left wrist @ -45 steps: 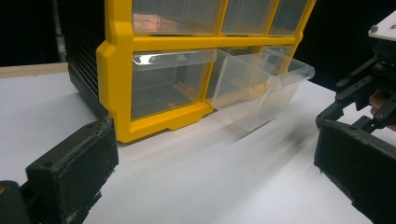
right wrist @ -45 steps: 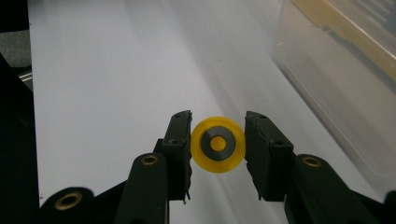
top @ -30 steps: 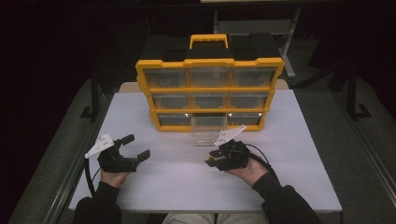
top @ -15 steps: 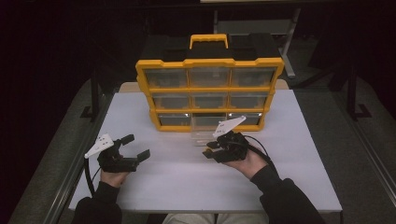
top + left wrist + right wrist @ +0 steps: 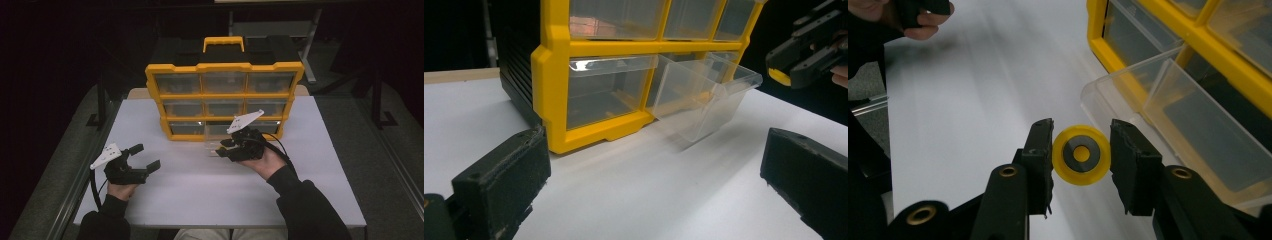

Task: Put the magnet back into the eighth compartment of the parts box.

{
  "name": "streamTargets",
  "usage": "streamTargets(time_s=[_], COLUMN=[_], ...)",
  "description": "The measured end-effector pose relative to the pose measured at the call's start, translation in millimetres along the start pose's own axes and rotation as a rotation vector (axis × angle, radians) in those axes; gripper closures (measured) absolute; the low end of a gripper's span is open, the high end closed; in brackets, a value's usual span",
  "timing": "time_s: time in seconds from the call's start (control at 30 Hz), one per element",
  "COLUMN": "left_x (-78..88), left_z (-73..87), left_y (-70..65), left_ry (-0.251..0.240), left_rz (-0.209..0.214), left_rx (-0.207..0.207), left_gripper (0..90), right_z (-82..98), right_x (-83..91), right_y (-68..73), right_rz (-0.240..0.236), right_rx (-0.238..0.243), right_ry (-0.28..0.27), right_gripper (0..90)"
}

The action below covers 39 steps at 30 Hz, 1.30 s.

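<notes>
A yellow organizer (image 5: pixel 225 66) with clear drawers stands at the back of the white table (image 5: pixel 310 165). Its bottom middle drawer (image 5: pixel 214 134) is pulled out; in the left gripper view the drawer (image 5: pixel 704 95) looks empty. My right gripper (image 5: pixel 222 148) hovers just in front of that drawer, shut on a small yellow disc with a black centre (image 5: pixel 1081 154). In the right gripper view the drawer (image 5: pixel 1168 115) lies just right of the jaws. My left gripper (image 5: pixel 145 156) rests near the table's left front, jaws wide open, nothing between them (image 5: pixel 654 155).
The organizer's frame (image 5: pixel 556 75) has a carry handle (image 5: pixel 223 42) on top. The other drawers are shut. Open white tabletop (image 5: pixel 973 100) lies between the two grippers. A person's left hand (image 5: pixel 923 22) shows far off in the right gripper view.
My right gripper has moved forward and slightly left with the yellow disc, up to the front of the pulled-out drawer. The left gripper has stayed put.
</notes>
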<state>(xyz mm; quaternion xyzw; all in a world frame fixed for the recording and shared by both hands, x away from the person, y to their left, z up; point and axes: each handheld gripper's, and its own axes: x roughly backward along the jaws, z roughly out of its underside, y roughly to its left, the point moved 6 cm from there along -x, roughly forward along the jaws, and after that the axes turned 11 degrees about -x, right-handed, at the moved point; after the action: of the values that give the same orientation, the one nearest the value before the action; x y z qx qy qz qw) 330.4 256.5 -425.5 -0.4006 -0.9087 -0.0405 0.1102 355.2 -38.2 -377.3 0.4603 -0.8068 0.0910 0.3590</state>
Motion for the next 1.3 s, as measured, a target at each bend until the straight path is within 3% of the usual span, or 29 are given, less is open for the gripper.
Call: streamTargets(time_s=[0.2, 0.63, 1.03, 1.17, 1.3], left_x=[-0.3, -0.3, -0.5, -0.6, -1.1], left_z=[0.5, -0.1, 0.2, 0.2, 0.6], left_y=[0.0, -0.3, 0.4, 0.6, 0.8], left_ry=[0.009, 0.004, 0.008, 0.007, 0.01], left_rz=[-0.006, 0.0, -0.002, -0.003, -0.001], left_rx=[-0.006, -0.001, 0.0, 0.001, 0.0], left_gripper=[0.0, 0.0, 0.0, 0.0, 0.0], right_z=[-4.5, -16.6, -18.5, -18.3, -17.3], right_x=[2.0, 9.9, -5.2, -9.1, -14.8], right_y=[-6.4, -22.8, -47.0, -52.6, -55.9], right_rz=[0.024, 0.054, 0.1, 0.135, 0.133], right_rx=[-0.007, -0.045, -0.097, -0.09, -0.105], right_ry=[0.007, -0.034, -0.032, -0.032, -0.024], right_gripper=[61.4, 61.4, 61.4, 61.4, 61.4])
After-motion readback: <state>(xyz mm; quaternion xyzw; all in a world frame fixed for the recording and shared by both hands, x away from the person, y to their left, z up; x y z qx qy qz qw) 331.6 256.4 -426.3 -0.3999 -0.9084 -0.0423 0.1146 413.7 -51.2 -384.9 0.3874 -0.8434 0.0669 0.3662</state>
